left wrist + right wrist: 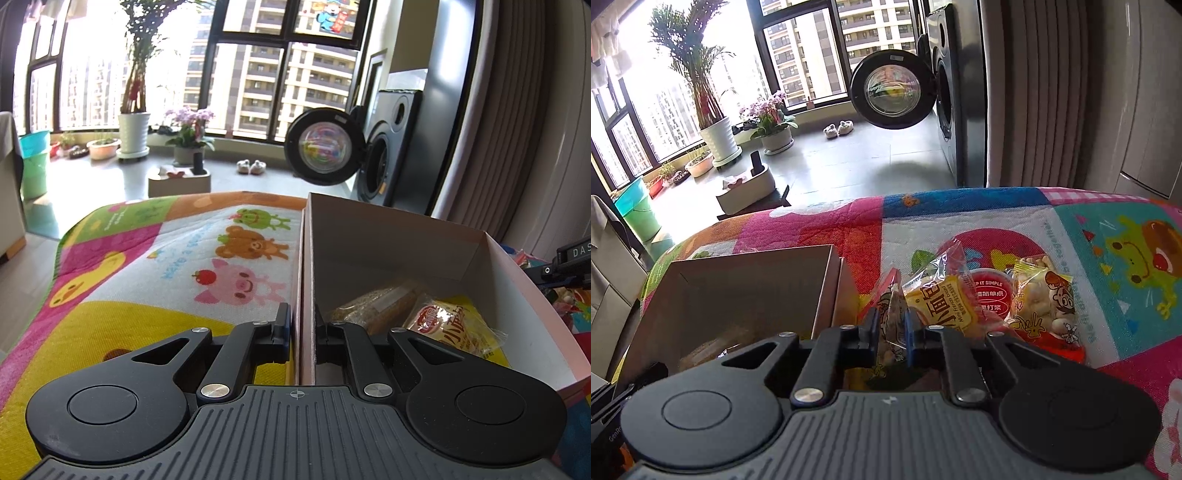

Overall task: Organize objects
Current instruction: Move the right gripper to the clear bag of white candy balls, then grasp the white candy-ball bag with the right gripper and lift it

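A pale pink cardboard box (388,240) stands on a colourful cartoon blanket (177,258). My left gripper (302,325) is shut on the box's left wall, one finger outside and one inside. In the box lie a brown snack pack (373,306) and a yellow bread pack (454,328). In the right wrist view the same box (746,291) is at left. My right gripper (892,325) is shut on a clear snack packet with red edges (892,314), just right of the box. Behind it lie a yellow snack pack (942,302), a red jelly cup (991,291) and a cartoon snack bag (1045,299).
The blanket (997,221) covers a raised surface whose far edge drops to a tiled floor. Beyond stand a washing machine (384,162) with its round door open, potted plants (135,129), a white low container (746,188) and slippers (838,129). Curtains (1034,92) hang at right.
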The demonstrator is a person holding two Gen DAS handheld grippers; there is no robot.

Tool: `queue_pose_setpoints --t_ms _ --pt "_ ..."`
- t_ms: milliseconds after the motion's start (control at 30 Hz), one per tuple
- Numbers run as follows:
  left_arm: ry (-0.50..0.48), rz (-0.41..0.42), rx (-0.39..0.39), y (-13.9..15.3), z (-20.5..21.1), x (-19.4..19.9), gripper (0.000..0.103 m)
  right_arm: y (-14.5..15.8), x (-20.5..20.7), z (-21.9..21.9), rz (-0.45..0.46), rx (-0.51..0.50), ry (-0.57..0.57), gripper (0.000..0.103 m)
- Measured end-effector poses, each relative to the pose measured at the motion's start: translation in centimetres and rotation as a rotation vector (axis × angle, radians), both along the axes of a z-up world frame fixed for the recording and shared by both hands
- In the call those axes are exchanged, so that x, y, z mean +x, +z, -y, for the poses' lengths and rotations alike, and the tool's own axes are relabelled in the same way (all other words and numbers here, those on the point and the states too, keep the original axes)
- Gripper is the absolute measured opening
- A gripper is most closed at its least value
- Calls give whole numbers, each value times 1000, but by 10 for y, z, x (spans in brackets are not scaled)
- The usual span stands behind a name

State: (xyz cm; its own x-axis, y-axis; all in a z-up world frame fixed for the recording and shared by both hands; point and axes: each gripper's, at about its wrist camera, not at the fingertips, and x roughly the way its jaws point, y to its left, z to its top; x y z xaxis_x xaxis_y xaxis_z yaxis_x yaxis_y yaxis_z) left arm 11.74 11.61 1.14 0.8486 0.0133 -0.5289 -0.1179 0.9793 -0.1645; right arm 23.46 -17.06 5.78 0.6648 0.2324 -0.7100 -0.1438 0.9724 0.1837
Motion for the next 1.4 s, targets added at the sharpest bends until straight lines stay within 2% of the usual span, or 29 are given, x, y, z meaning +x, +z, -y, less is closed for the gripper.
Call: queue_pose_setpoints --t_ms 200,333,467,533,633,667,700,833,933,1000,1067,1133,1233,1333,1400 --pt "0 -1 -2 0 1 0 11 9 -52 26 19 19 -26 7" --pt "0 -1 -2 0 1 1 11 11 -89 64 20 55 -91 5" --pt "0 -1 -1 0 1 1 11 8 -112 84 44 -10 -125 7" --pt "1 0 2 0 1 0 11 8 -113 85 49 17 -108 13" --pt "1 -5 5 -2 2 1 11 9 -107 76 77 71 -72 45" --pt "1 -8 5 -3 2 2 11 8 -104 67 93 73 -60 61" --pt "0 -9 5 -3 2 2 11 7 -99 58 105 61 -47 64" --pt "0 -10 -1 -4 3 2 11 -2 -69 33 104 57 -19 64" --pt "1 -9 -1 -4 2 2 11 -16 -40 27 60 124 -34 59" --pt "1 -10 -1 -4 2 2 11 -23 -29 26 9 190 -26 33" --pt "0 -10 -2 -4 2 3 11 -27 -27 25 5 208 -33 28" --pt "1 -10 -1 -4 2 3 11 -28 -28 28 1 211 -52 16" --pt "0 -10 -2 -4 2 3 11 -29 -36 46 -18 269 -89 15" --pt "1 -10 0 -4 2 3 11 -24 -59 62 5 252 -105 15" --pt "1 -10 -1 -4 2 3 11 -21 -78 76 -17 272 -116 14"
